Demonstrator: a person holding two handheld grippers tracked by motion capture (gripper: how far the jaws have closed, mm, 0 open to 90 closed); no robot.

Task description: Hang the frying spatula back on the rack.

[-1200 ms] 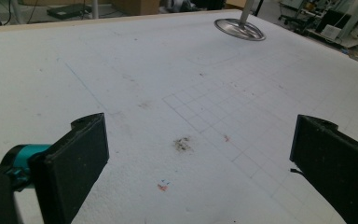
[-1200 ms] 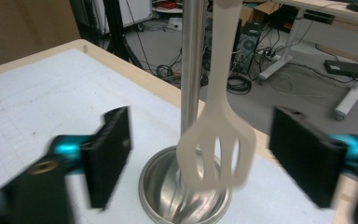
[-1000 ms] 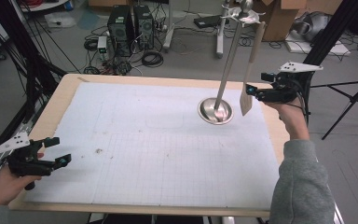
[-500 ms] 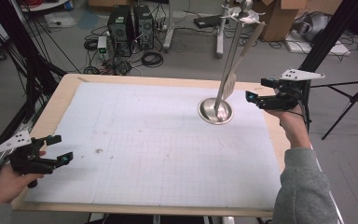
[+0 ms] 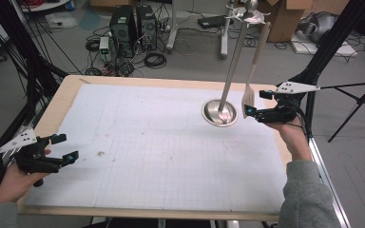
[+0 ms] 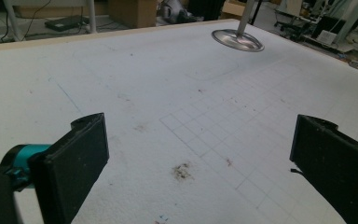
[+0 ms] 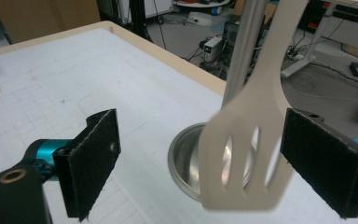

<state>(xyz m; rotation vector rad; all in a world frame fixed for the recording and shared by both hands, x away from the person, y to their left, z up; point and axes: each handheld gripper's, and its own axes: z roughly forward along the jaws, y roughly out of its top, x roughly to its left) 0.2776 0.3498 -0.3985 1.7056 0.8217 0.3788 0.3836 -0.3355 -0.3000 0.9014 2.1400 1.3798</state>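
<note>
The right gripper [image 7: 205, 163] has its jaws wide apart around the slotted spatula [image 7: 247, 158], which hangs from the stand [image 5: 233, 52] beside the pole. It looks light, stiff and swing-prone; the flat blade seems the best hold. The left gripper [image 5: 62, 147], well away from the stand, is open.

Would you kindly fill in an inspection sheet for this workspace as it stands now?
Surface: white gridded mat on a wooden table, with small brown stains.
Job's things: pale slotted plastic spatula hanging from a metal utensil stand with a round steel base.
Clutter: nothing seen on the mat.
Grippers: right hand-held gripper open, jaws either side of the spatula blade, contact not clear; left hand-held gripper open over the near-left mat.
Cables: loose coils on the floor beyond the table.
Surroundings: black computer towers, cardboard boxes, black tripod legs.
</note>
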